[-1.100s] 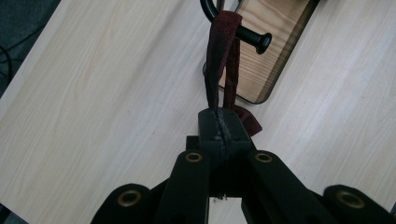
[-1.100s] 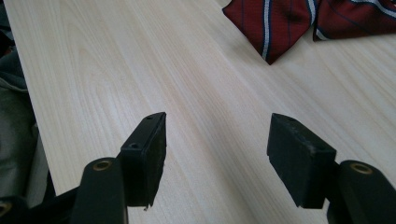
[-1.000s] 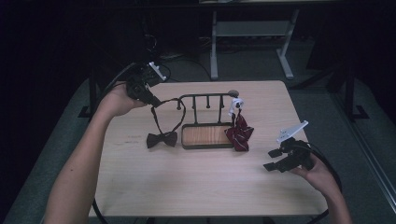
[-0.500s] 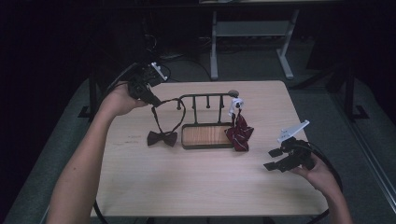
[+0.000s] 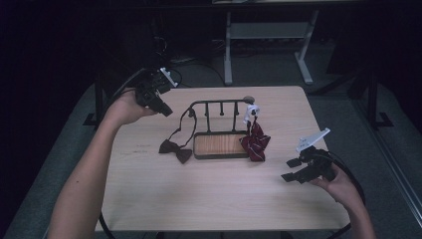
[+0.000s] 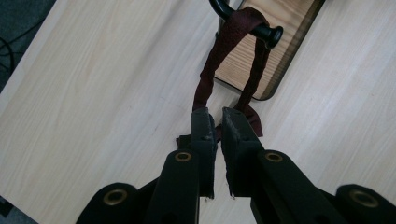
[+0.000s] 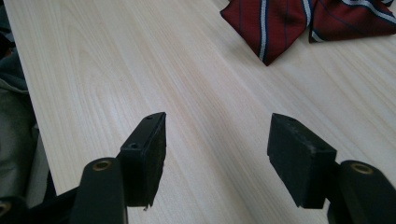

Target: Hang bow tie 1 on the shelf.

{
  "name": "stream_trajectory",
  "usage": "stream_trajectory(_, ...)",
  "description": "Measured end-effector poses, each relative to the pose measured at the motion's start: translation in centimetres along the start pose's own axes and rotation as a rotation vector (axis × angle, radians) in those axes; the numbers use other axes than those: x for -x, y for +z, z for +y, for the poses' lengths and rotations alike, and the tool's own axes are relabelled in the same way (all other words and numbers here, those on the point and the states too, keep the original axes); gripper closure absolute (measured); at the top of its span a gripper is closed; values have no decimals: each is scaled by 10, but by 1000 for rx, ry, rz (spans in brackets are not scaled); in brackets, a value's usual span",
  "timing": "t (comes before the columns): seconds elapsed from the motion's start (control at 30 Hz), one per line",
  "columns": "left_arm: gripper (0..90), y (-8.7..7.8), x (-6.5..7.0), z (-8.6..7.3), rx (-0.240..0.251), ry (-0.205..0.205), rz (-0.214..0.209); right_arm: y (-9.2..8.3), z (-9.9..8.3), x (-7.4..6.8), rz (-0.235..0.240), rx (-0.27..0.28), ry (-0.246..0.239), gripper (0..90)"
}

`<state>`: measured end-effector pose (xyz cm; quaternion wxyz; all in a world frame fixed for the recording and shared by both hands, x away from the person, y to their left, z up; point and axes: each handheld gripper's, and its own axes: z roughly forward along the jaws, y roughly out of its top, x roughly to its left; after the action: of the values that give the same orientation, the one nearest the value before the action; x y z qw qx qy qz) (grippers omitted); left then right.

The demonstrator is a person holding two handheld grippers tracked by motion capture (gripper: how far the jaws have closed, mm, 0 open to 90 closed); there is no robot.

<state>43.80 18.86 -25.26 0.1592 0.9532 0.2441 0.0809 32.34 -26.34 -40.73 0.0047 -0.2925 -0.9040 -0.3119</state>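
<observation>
A black metal rack (image 5: 219,103) with a wooden base (image 5: 221,144) stands mid-table. A dark maroon bow tie (image 5: 175,150) lies left of the base, its strap (image 5: 190,115) looped over the rack's left peg (image 6: 268,31). A red striped bow tie (image 5: 255,141) hangs at the rack's right end under a white tag (image 5: 251,110). My left gripper (image 5: 164,107) hovers above the table's far left, jaws shut with a thin gap and nothing between them. In the left gripper view the strap (image 6: 210,79) hangs beyond my left gripper (image 6: 215,112). My right gripper (image 5: 290,170) stands open and empty at the near right.
The light wooden table (image 5: 199,199) has bare room in front of the rack. In the right gripper view the striped bow tie (image 7: 275,23) lies beyond the open right gripper (image 7: 218,119). Dark floor and a white table frame (image 5: 268,45) lie behind.
</observation>
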Motion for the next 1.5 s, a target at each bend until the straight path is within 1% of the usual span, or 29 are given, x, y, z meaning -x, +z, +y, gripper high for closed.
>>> stream_trajectory(0.13,830,5,3,-4,-8,11,-9,1,-1,2,-2,-4,6,365)
stream_trajectory(0.17,829,5,4,-4,-13,13,-5,2,-1,2,-1,-3,4,364)
stream_trajectory(0.2,824,6,4,-6,-11,18,-4,2,-1,2,2,-4,8,362)
stream_trajectory(0.3,814,7,6,-9,0,14,-13,2,-1,2,-1,-5,10,360)
stream_trajectory(0.4,805,7,8,-13,6,24,-14,2,-1,1,0,-6,17,355)
stream_trajectory(0.43,802,8,9,-15,18,27,-19,2,-1,2,-1,-5,14,353)
stream_trajectory(0.5,788,8,11,-16,9,31,-17,2,-1,2,-2,-4,18,350)
stream_trajectory(0.53,781,8,12,-17,13,39,-15,2,-1,3,-1,-4,21,347)
stream_trajectory(0.6,777,8,13,-19,25,37,-26,2,-1,3,-3,-4,24,345)
stream_trajectory(0.73,752,9,14,-25,28,37,-35,3,-1,4,-10,-5,26,341)
stream_trajectory(0.77,748,9,14,-28,43,30,-37,3,-1,4,-11,-4,28,341)
stream_trajectory(0.83,743,11,15,-33,49,28,-41,2,-1,4,-11,-3,28,340)
stream_trajectory(0.93,736,11,16,-35,50,31,-39,2,-1,4,-10,-3,33,339)
stream_trajectory(0.97,717,12,17,-36,52,30,-39,2,-1,4,-11,-3,33,338)
stream_trajectory(1.0,717,12,17,-37,50,30,-39,2,-1,4,-11,-3,33,338)
stream_trajectory(1.03,694,13,18,-38,54,30,-35,2,-1,4,-16,-2,31,337)
stream_trajectory(1.1,692,14,20,-40,48,32,-35,2,-1,4,-16,0,33,338)
stream_trajectory(1.13,685,14,20,-41,56,34,-34,1,-1,4,-17,1,37,337)
stream_trajectory(1.5,637,19,23,-56,73,19,-50,1,-1,5,-24,1,38,333)
